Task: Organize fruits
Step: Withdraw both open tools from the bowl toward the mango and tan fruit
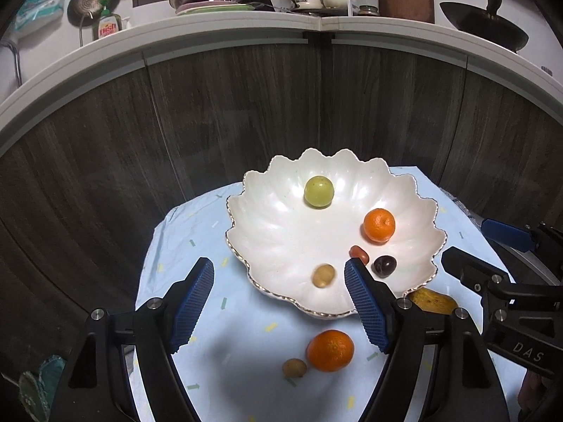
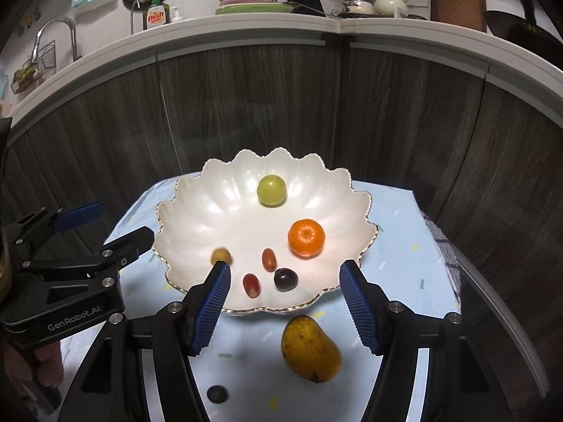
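A white scalloped bowl stands on a light blue cloth. In it lie a green fruit, an orange, a dark plum, red grape tomatoes and a small tan fruit, blurred. On the cloth lie another orange, a small tan fruit, a mango and a dark berry. My left gripper is open and empty over the bowl's near rim. My right gripper is open and empty above the mango.
Dark wood cabinet fronts rise behind the table. A white counter edge above holds dishes, a dish soap bottle and a wok. The cloth's edges drop off at left and right.
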Action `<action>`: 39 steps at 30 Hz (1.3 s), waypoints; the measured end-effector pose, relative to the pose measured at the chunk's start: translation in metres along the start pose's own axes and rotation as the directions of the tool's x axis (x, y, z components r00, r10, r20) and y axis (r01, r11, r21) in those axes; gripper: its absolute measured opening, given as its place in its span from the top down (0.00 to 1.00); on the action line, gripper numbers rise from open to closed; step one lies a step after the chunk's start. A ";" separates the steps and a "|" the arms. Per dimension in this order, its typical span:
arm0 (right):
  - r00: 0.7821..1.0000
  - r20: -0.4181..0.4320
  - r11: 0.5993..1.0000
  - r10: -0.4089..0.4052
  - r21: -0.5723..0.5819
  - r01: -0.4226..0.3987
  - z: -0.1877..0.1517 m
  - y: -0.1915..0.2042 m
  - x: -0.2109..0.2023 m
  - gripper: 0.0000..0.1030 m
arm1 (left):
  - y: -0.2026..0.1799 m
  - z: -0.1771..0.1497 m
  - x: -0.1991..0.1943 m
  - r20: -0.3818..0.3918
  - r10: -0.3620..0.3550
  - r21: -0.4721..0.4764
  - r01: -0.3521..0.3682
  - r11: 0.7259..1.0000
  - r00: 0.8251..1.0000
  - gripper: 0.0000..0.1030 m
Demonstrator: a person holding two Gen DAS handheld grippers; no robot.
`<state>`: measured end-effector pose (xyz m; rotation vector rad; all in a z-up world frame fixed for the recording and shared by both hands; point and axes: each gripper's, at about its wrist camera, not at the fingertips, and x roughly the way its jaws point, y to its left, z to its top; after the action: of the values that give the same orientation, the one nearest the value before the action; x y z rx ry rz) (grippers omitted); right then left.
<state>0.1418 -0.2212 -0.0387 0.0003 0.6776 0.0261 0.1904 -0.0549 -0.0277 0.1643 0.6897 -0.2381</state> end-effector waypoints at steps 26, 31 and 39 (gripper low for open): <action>1.000 0.006 1.000 -0.005 0.021 0.005 -0.025 -0.008 -0.026 0.37 | -0.012 -0.031 -0.028 -0.009 -0.012 0.000 0.012 1.000 1.000 0.26; 1.000 -0.008 1.000 -0.003 0.029 0.003 -0.034 -0.010 -0.023 0.37 | -0.015 -0.038 -0.028 -0.017 -0.013 0.004 0.013 1.000 1.000 0.26; 0.999 -0.036 0.999 -0.003 0.038 0.005 -0.046 -0.013 -0.016 0.37 | -0.019 -0.049 -0.024 -0.032 -0.015 0.013 0.016 1.000 0.999 0.26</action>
<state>0.1010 -0.2348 -0.0649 0.0356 0.7138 0.0092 0.1377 -0.0583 -0.0510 0.1762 0.7218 -0.2556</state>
